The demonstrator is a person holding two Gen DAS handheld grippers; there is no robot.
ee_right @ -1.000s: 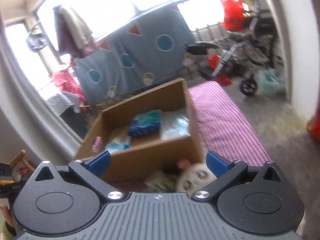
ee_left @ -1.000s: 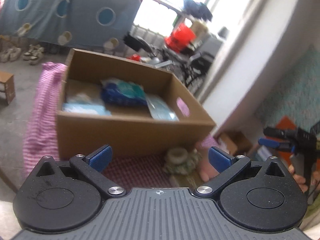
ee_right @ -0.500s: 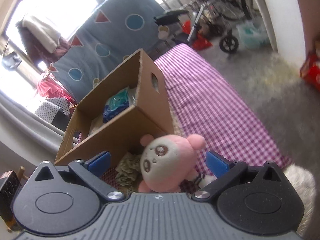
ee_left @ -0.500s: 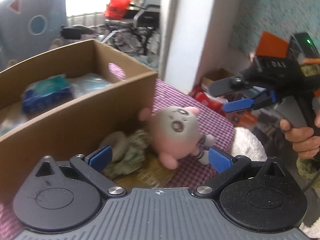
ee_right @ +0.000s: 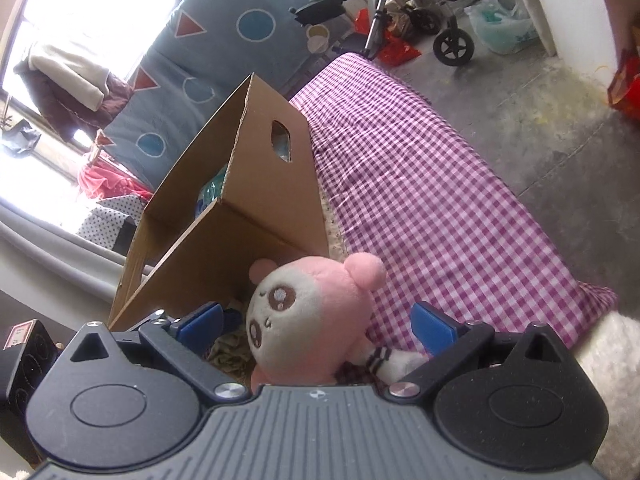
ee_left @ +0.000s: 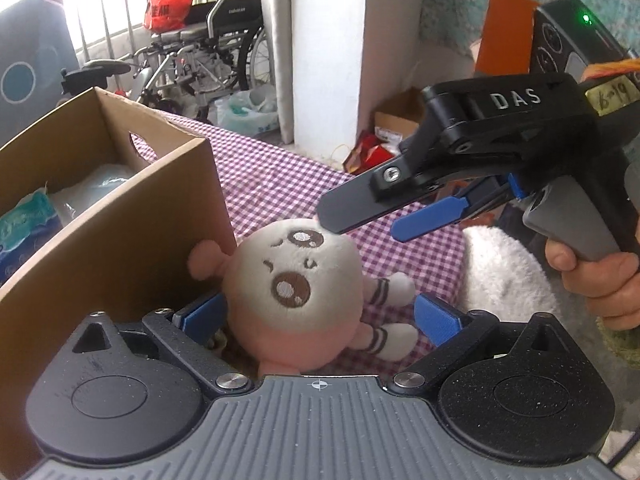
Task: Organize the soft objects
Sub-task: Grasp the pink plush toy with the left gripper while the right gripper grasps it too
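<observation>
Two wide-open grippers, left gripper and right gripper, flank a pink plush toy lying beside the cardboard box, the left nearer.

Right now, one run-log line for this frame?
plush toy beside cardboard box | left gripper open | right gripper open
</observation>
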